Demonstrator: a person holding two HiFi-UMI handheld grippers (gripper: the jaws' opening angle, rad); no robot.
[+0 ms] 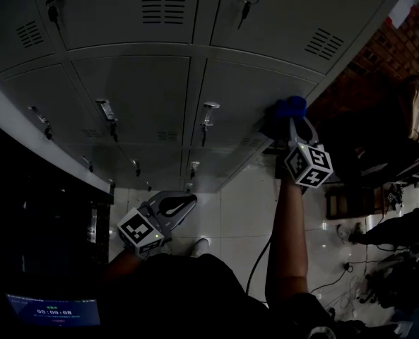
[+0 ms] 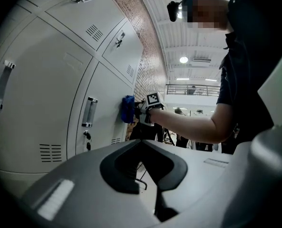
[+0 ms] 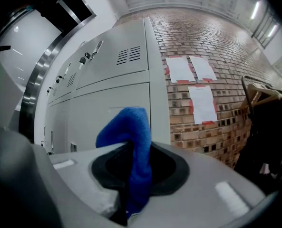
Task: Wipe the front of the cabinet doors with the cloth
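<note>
**Right gripper [image 1: 294, 123] clamped on the cloth [image 1: 288, 109], at the outer edge of the end door**

The cabinet doors [image 1: 131, 97] fill the upper half of the head view as a bank of grey locker fronts. The door in hand [image 1: 255, 94] is the last one before the brick wall [image 3: 212, 46], and its face runs from the cloth toward 9 o'clock as far as its handle [image 1: 209, 110].

The right gripper has its jaws closed on the blue cloth. In the right gripper view the cloth rises from between them toward 12 o'clock and folds over toward 10 o'clock. It sits at 12 o'clock from that gripper's marker cube [image 1: 309, 165]. In the left gripper view it looks pressed against the door's face, close to the edge farthest from the handle.

By my reading, the next stroke depends on that placement. The bare door face lies at 9 o'clock from the cloth, so the sweep would run that way, across to the handle.

The left gripper [image 1: 182, 205] hangs at 7 o'clock from the cloth, well apart. Its jaws are together on nothing, so the right arm is clearly the nearer one.
</note>
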